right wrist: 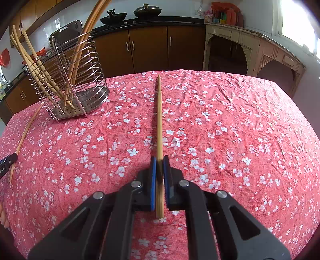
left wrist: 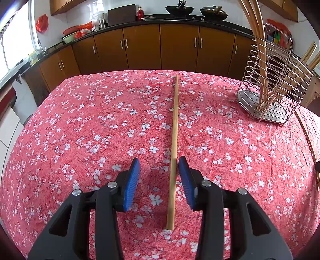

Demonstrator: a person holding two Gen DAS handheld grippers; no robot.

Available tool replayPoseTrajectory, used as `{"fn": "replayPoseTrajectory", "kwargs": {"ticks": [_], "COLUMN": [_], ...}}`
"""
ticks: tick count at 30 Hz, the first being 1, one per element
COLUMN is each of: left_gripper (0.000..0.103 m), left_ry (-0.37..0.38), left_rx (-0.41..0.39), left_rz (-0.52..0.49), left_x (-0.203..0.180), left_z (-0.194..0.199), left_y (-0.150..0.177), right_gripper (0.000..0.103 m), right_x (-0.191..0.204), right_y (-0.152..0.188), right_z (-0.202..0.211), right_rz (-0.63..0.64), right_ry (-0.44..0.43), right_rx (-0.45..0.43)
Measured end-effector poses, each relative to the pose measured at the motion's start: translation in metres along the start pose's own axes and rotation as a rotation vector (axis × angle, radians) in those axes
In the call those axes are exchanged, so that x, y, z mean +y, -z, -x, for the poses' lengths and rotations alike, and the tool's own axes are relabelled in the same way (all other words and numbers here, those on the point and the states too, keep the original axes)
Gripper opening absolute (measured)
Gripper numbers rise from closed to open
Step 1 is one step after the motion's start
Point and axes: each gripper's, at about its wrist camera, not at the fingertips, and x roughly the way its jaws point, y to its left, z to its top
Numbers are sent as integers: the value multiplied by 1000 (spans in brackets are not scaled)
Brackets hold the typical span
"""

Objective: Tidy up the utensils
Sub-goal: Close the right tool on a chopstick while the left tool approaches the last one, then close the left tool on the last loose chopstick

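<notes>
A bamboo chopstick (left wrist: 173, 152) lies on the red flowered tablecloth (left wrist: 80, 140) and points away from me. My left gripper (left wrist: 159, 166) stands open around it; the stick rests close against the right blue pad (left wrist: 185, 176), with a wide gap to the left one. In the right wrist view a second chopstick (right wrist: 159, 124) runs straight ahead, and my right gripper (right wrist: 159, 160) is shut on its near part. The wire utensil holder (left wrist: 268, 84) (right wrist: 68, 80) stands on the table between the two grippers, with several chopsticks leaning in it.
Brown cabinets (left wrist: 144, 50) and a black counter with woks (left wrist: 214, 11) line the far wall. A cream carved side table (right wrist: 250, 50) stands beyond the table's right corner. The left chopstick (right wrist: 24, 138) shows at the left edge of the right wrist view, near a person's fingers (right wrist: 3, 217).
</notes>
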Motion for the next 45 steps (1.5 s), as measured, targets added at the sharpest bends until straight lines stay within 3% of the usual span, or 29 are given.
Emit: {"fn": "replayPoseTrajectory", "kwargs": {"ticks": [38,40,42,45], "left_gripper": [43,37,10,7], "left_ry": [9,27,40,63], "left_rx": [2,-2,-7,-9], "left_rz": [-3,-3,-22,-33], "left_x": [-3,-4,-7,-10], "left_z": [-1,0,2,6], "left_y": [-1,-1,1,6], "right_gripper": [10,9,8,8], "right_x": [3,0,-3,-8], "right_y": [1,2,2,6], "right_z": [1,1,2,6], "right_rz": [14,-2,-17,-29], "right_ry": [12,-6,-24,-46], "right_rx": [2,2,1,-2]}}
